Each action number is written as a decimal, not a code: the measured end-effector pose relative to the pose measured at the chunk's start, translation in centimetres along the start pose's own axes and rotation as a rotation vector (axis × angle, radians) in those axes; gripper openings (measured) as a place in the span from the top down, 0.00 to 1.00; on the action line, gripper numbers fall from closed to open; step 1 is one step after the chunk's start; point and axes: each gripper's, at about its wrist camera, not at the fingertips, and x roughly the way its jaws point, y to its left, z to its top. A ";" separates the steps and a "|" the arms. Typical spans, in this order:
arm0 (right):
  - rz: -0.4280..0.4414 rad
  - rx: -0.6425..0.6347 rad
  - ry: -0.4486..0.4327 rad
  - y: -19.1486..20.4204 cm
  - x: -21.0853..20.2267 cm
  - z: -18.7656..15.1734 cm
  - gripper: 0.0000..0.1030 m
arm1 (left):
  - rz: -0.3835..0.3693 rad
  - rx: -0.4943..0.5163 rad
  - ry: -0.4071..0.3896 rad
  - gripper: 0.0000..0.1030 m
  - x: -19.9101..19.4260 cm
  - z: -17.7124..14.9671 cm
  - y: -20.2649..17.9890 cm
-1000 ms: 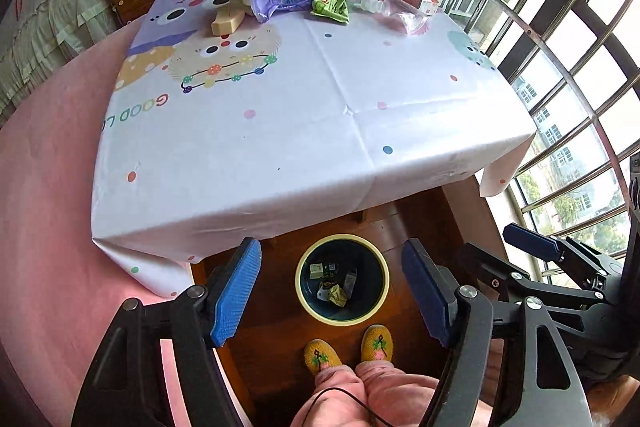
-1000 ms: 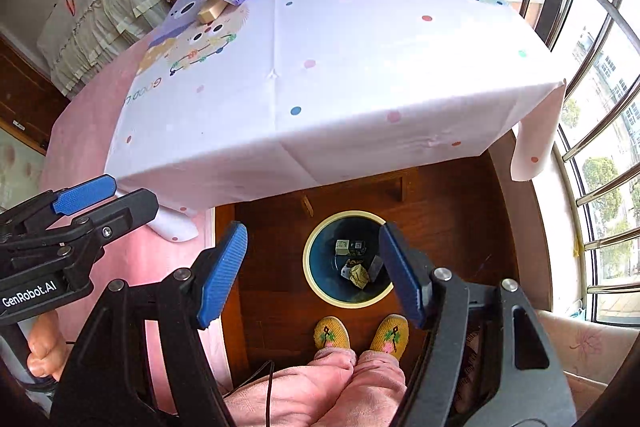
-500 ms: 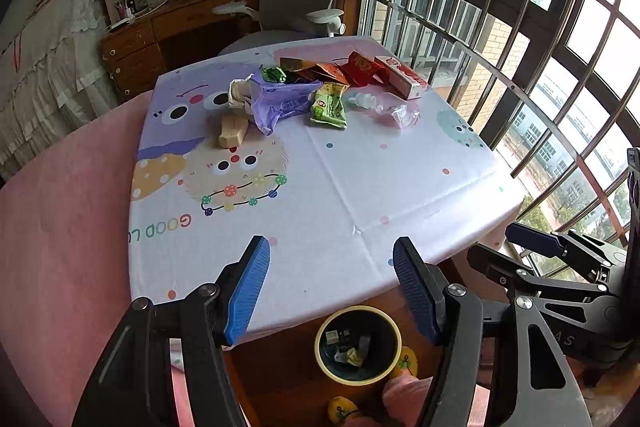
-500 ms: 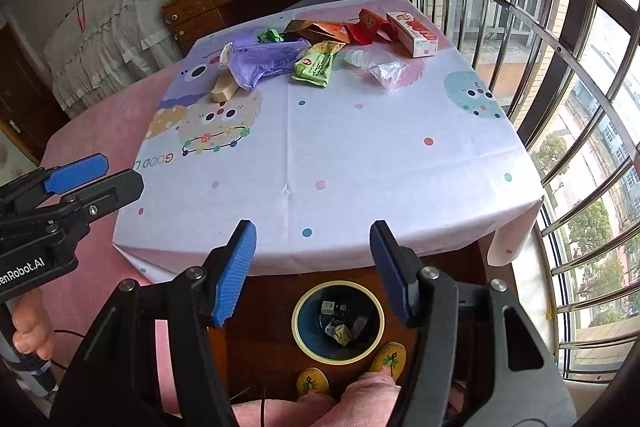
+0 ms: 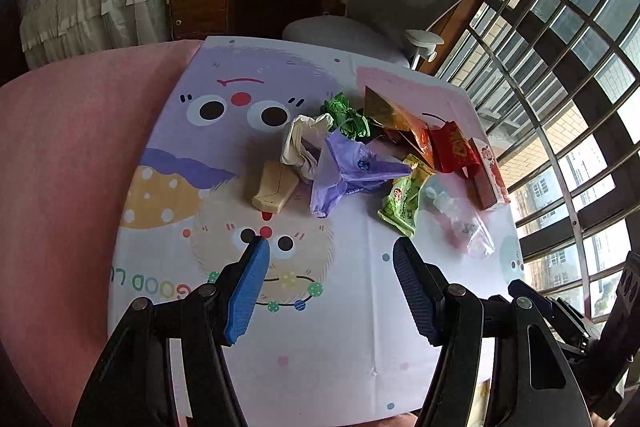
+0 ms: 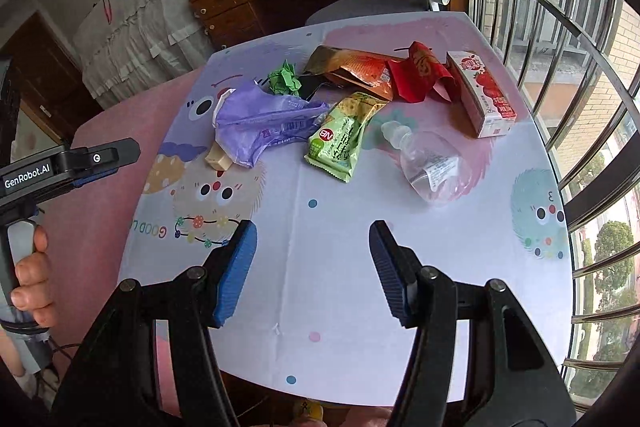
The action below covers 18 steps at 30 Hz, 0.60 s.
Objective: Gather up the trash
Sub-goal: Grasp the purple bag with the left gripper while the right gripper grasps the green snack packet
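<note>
On the table (image 6: pixel 340 267) lie one bottle (image 6: pixel 430 163), one carton (image 6: pixel 482 95), one purple bag (image 6: pixel 260 125); both grippers, left (image 5: pixel 328 263) and right (image 6: pixel 312 239), hover spread, empty.

A cartoon-print tablecloth (image 6: pixel 340 267) covers the table, its far half strewn with wrappers (image 6: pixel 340 139), a clear bottle (image 6: pixel 428 163) and a carton (image 6: pixel 484 95).

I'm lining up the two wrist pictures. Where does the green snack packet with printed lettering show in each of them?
Left wrist view: the green snack packet lies right of centre, its left end tucked against the crumpled purple plastic bag.
Right wrist view: the packet lies at centre, above the gripper fingers.
Shared landmark: the clear plastic bottle lies just right of it in both.
</note>
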 end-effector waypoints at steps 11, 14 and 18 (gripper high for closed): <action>0.112 -0.062 0.123 -5.8 10.0 10.8 0.46 | 0.080 -0.209 0.185 0.36 15.9 5.2 -1.3; 0.123 -0.059 0.159 -6.8 12.6 12.1 0.46 | 0.082 -0.245 0.230 0.38 18.7 4.7 -1.1; 0.125 -0.043 0.206 -7.8 15.6 12.7 0.46 | 0.066 -0.289 0.252 0.44 21.1 4.3 -1.0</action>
